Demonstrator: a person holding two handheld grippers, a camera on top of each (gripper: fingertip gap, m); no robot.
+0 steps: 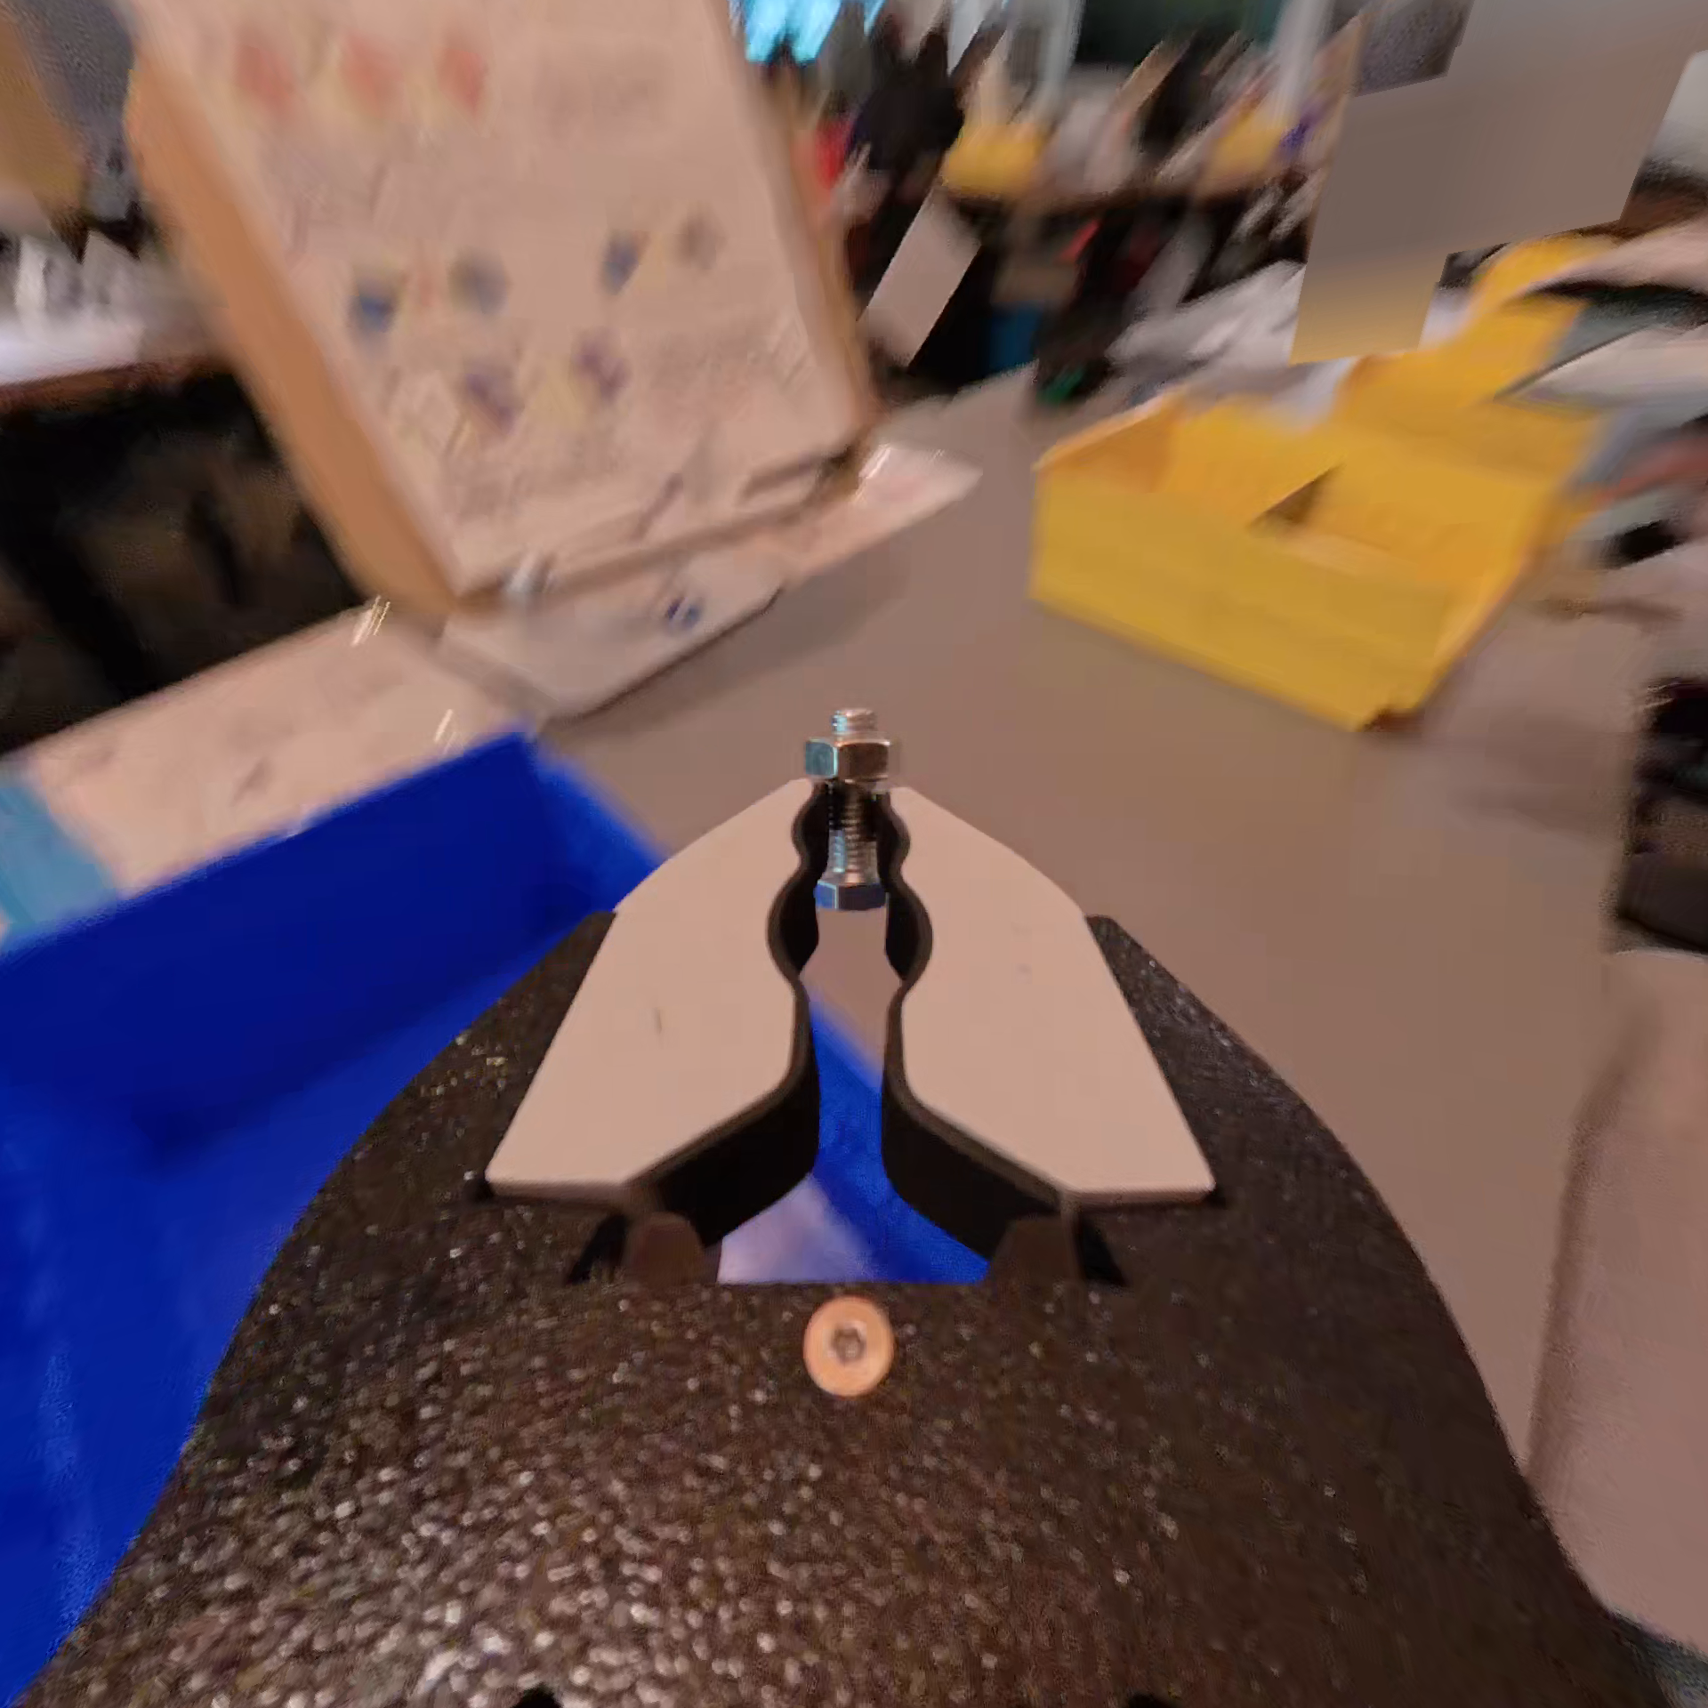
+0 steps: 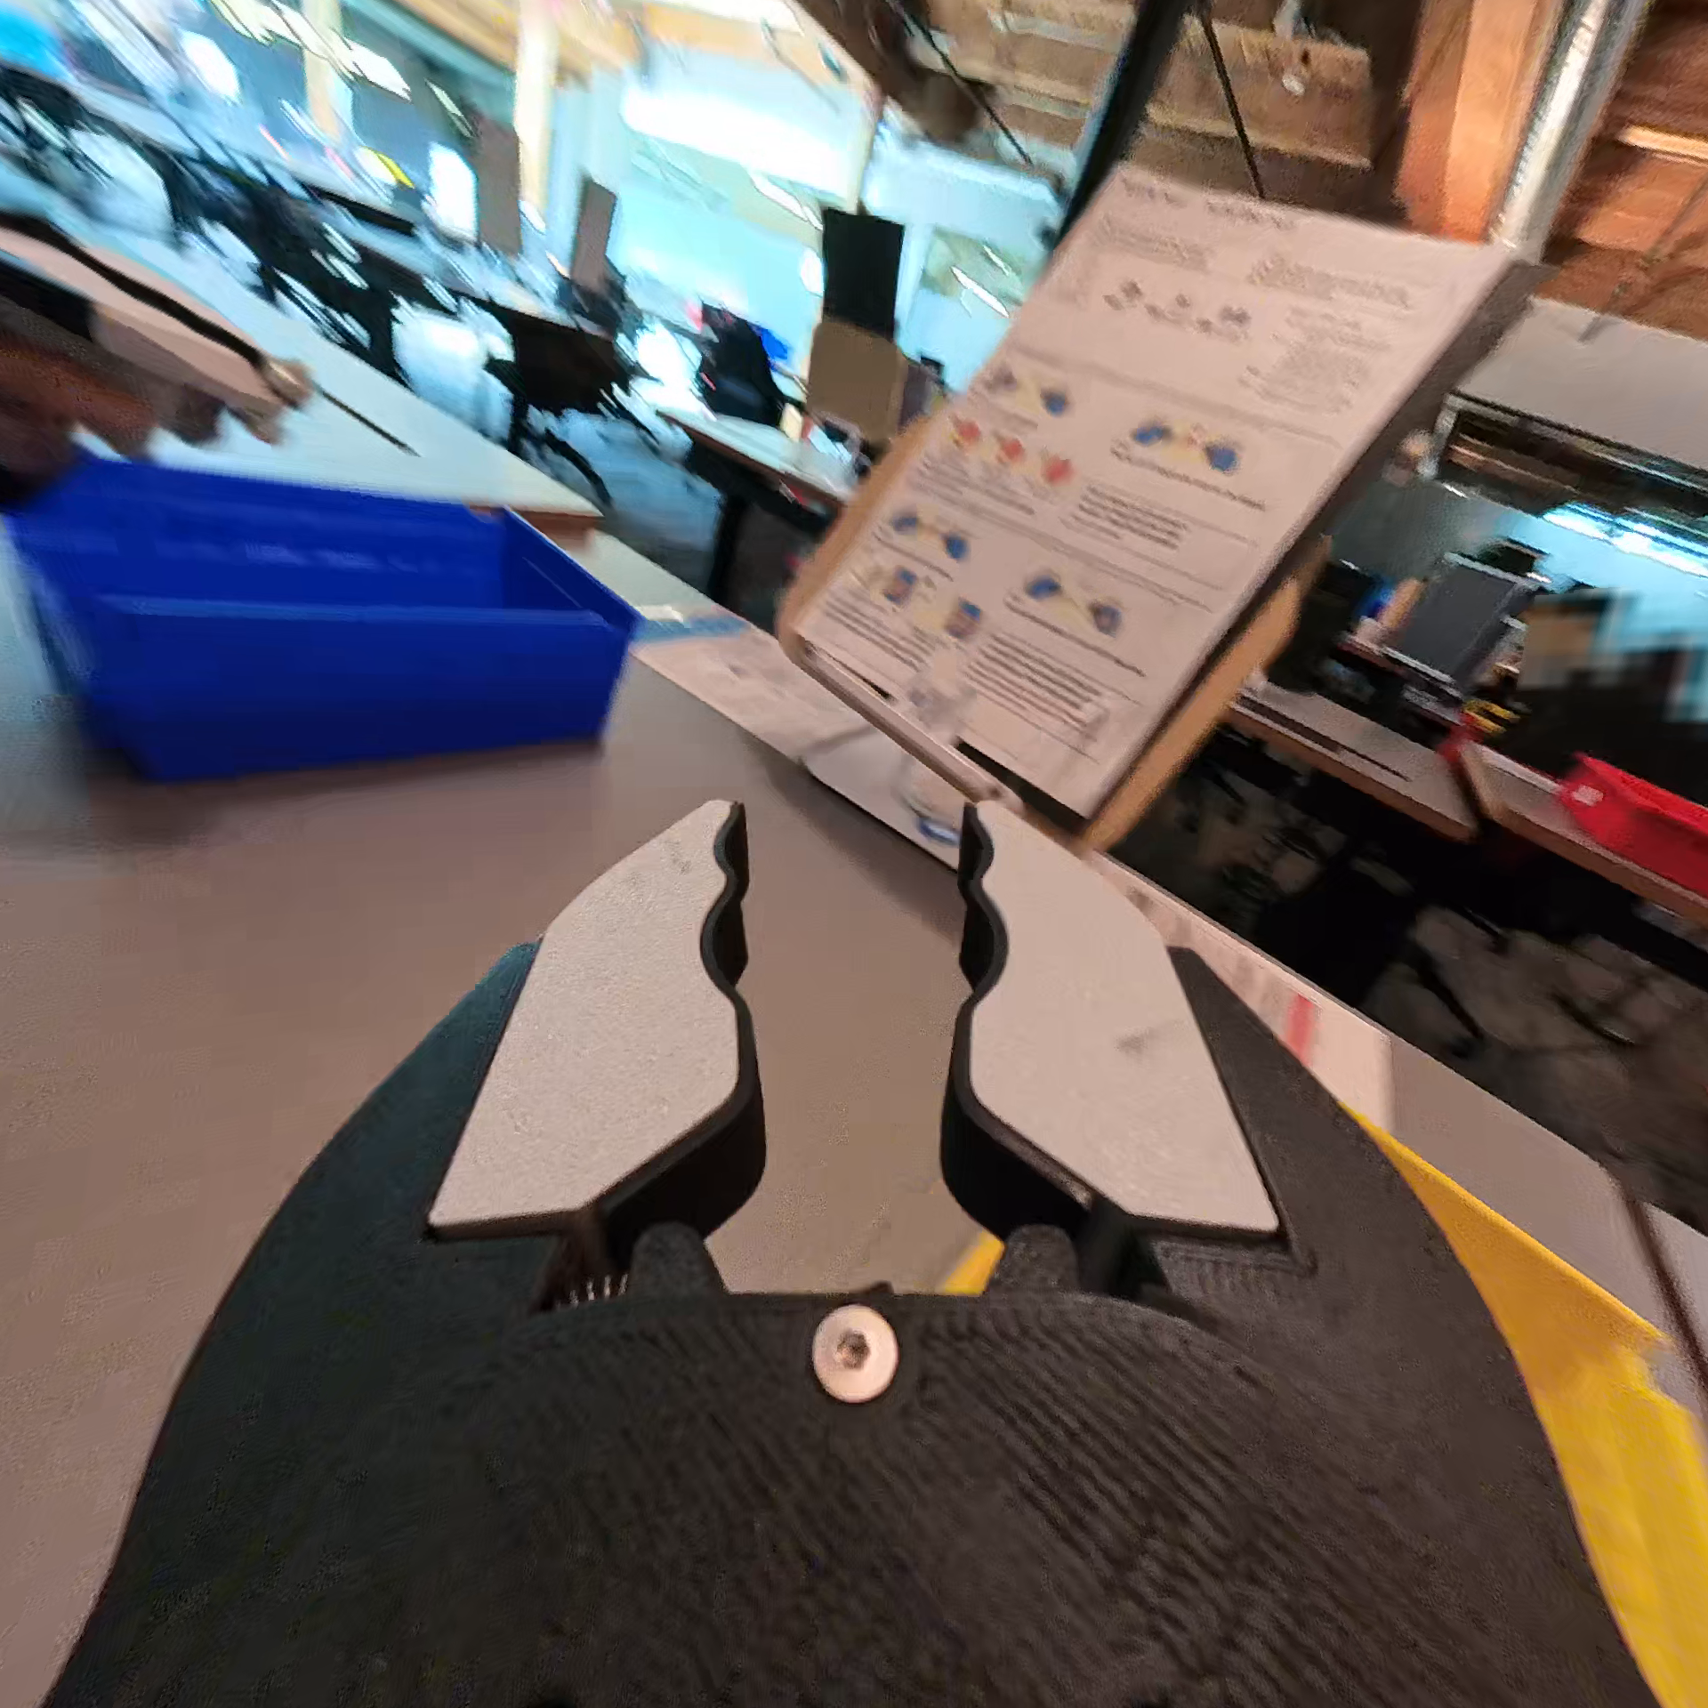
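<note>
My left fingers clamp a silver bolt by its thread only; it could twist loose toward the blue bin at nine o'clock. My right fingers stand apart, empty, over the bench.

Bolt between the jaws; bin left, tray right

My left gripper has a rough, sparkly black plastic body and smooth matt grey fingers, closed on a shiny threaded metal bolt with its nut. The blue bin and yellow bin look like smooth plastic on my matt grey desk. The paper sheet sits on a wood-edged board.
</note>
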